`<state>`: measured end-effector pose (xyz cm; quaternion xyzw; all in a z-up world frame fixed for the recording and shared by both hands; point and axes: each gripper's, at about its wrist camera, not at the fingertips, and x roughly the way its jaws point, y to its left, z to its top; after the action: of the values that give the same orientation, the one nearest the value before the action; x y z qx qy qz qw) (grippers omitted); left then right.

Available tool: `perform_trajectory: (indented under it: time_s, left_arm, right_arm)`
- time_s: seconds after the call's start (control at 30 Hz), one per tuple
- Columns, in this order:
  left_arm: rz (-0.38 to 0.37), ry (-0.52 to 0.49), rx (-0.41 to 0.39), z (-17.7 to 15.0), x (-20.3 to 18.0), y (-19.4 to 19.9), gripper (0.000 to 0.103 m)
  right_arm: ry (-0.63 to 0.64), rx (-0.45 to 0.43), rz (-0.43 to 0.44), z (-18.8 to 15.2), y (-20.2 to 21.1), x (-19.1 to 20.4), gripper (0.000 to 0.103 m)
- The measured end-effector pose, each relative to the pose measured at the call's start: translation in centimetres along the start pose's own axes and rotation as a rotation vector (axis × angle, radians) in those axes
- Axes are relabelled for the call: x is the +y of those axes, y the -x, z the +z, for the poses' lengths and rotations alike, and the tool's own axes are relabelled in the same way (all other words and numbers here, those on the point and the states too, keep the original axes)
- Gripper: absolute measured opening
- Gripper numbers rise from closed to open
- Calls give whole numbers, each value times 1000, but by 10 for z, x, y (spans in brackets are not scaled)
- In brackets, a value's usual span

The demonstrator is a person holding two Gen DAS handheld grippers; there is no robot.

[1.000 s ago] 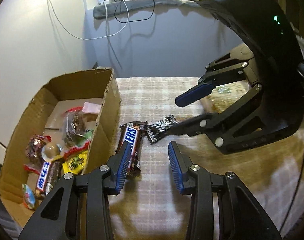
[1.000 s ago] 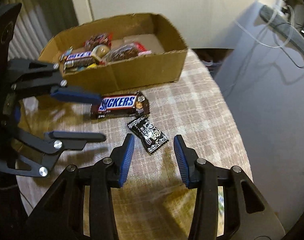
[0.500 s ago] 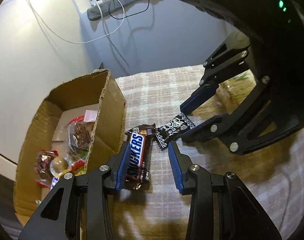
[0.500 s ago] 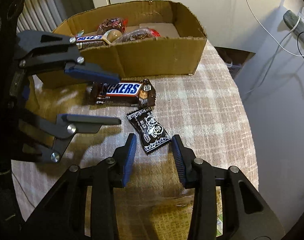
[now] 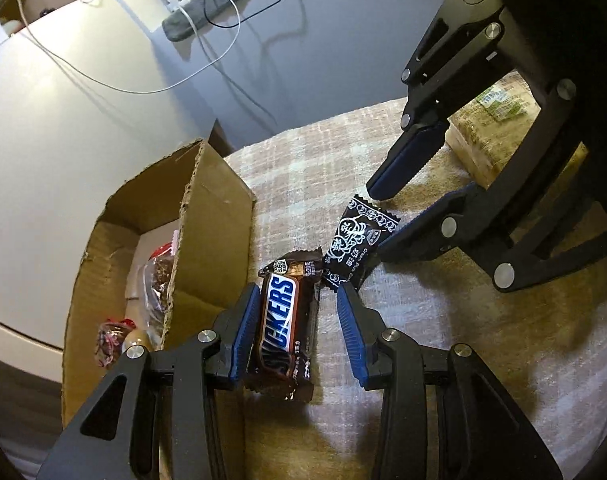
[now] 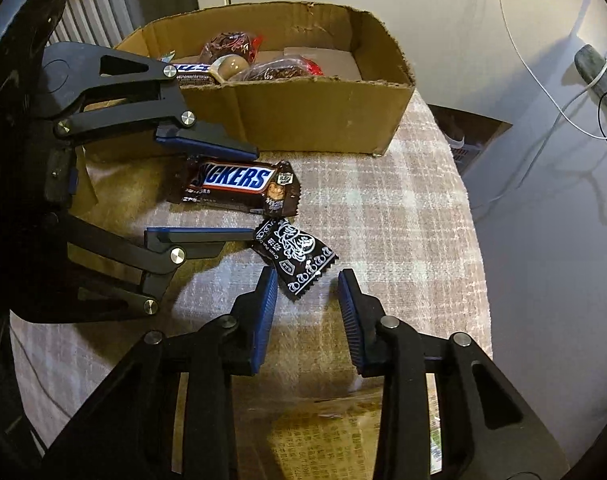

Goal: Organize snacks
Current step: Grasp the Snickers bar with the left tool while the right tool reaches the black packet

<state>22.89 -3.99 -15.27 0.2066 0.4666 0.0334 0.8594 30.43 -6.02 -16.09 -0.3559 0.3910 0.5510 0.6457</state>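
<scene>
The brown Snickers bar [image 5: 283,328] lies on the plaid-covered tabletop [image 5: 483,340] beside the open cardboard box [image 5: 207,216] at its nine o'clock. My left tongs [image 5: 293,336] straddle it, spread, pads not pressing. At its one o'clock the small black candy packet [image 6: 295,256] sits between my right tongs [image 6: 307,316], which are closing, not yet touching.
</scene>
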Motion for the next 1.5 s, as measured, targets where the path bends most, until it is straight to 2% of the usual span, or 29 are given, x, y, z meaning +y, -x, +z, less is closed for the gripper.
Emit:
perform_trajectory:
  time_s: [0.23, 0.3, 0.33, 0.57, 0.73, 0.83, 1.07, 1.13, 1.23, 1.3, 1.37, 1.43, 1.5]
  left_arm:
    - [-65, -2, 5, 0, 2, 1, 36]
    - [-107, 18, 7, 0, 3, 4, 41]
    - [-114, 19, 4, 0, 1, 5, 40]
    - [-103, 47, -16, -5, -4, 8, 40]
    - [-98, 27, -30, -11, -12, 17, 40]
    - [-98, 38, -30, -15, -13, 20, 46]
    - [-85, 29, -41, -24, -17, 29, 50]
    - [-82, 33, -41, -24, -17, 29, 51]
    - [-82, 47, -45, -21, -18, 30, 54]
    - [-78, 42, -45, -22, -17, 28, 56]
    - [-75, 54, -47, -21, -13, 24, 63]
    - [-74, 58, -50, -21, -11, 24, 63]
    - [-69, 54, -54, -20, -12, 23, 63]
  right_arm:
    - [-12, -52, 25, -8, 18, -10, 33]
    - [-18, -68, 37, -10, 21, -12, 33]
    - [-19, -71, 43, -11, 22, -13, 33]
    - [14, -67, 38, 4, 12, -8, 33]
    - [15, -35, 87, 10, 3, -9, 33]
    - [49, -3, 108, 11, -2, -2, 33]
    - [5, 34, 126, 3, 2, -10, 33]
    - [-2, 23, 103, 2, 6, -13, 33]
    - [-84, -20, 80, 4, 10, -30, 33]
    - [-159, -12, 71, 6, 5, -40, 33]
    - [-180, 2, 74, 4, 3, -42, 34]
    - [-177, 1, 84, 3, 6, -41, 40]
    - [-172, 7, 77, 4, 4, -38, 52]
